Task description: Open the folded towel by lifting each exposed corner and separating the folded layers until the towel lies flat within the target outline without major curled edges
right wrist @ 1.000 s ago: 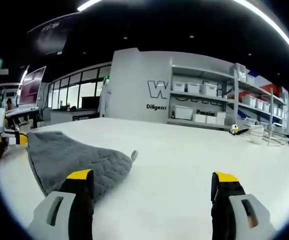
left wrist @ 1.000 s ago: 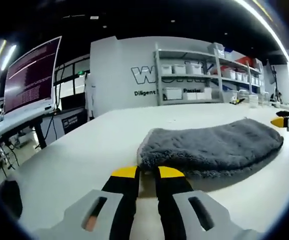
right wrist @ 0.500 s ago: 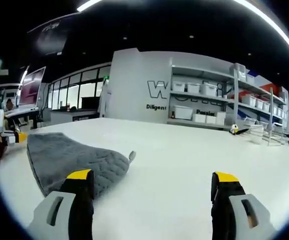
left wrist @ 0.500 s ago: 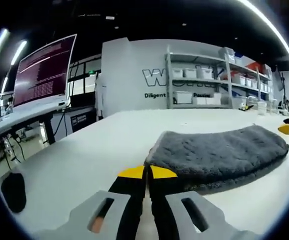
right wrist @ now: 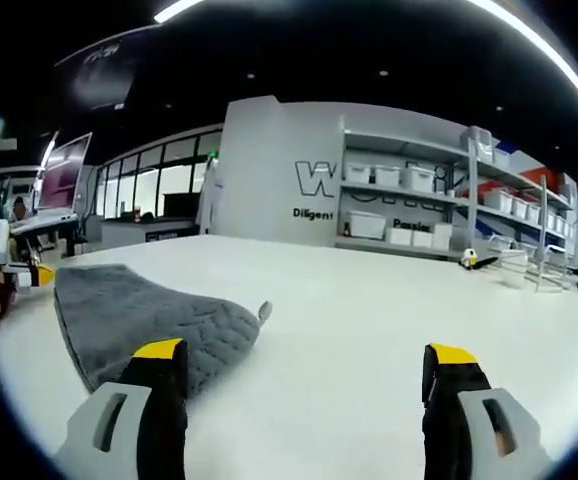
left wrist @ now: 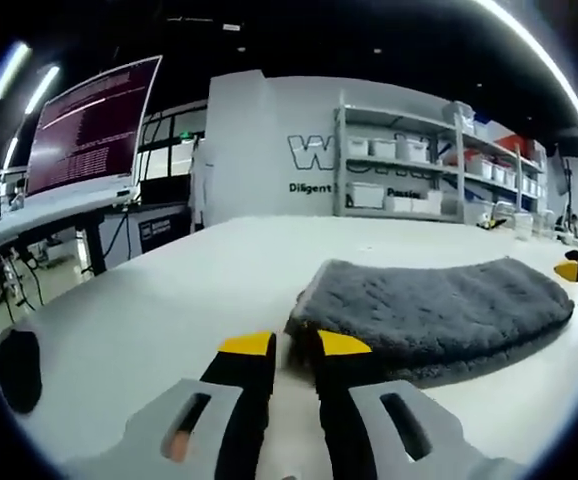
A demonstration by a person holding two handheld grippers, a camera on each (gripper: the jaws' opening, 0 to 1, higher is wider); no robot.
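We note the left gripper point(left wrist: 294, 345), jaws slightly parted and empty, at the towel's point(left wrist: 434, 310) near corner, centre-right of frame; long axis rightward. Right gripper point(right wrist: 309, 360) wide open, towel lower left.

White table point(left wrist: 199, 270), grey lettered wall point(right wrist: 269, 170), shelving with bins point(left wrist: 399, 170), monitor point(left wrist: 94, 125), ceiling strip light point(right wrist: 539, 60)

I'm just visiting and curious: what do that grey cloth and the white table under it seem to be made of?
The towel looks like a soft, deep-pile fabric, perhaps microfibre: in the left gripper view its surface is fuzzy and matte, and in the right gripper view its other face shows a stitched, quilted pattern. The table looks like a hard, smooth white board, perhaps laminate, with a faint sheen.
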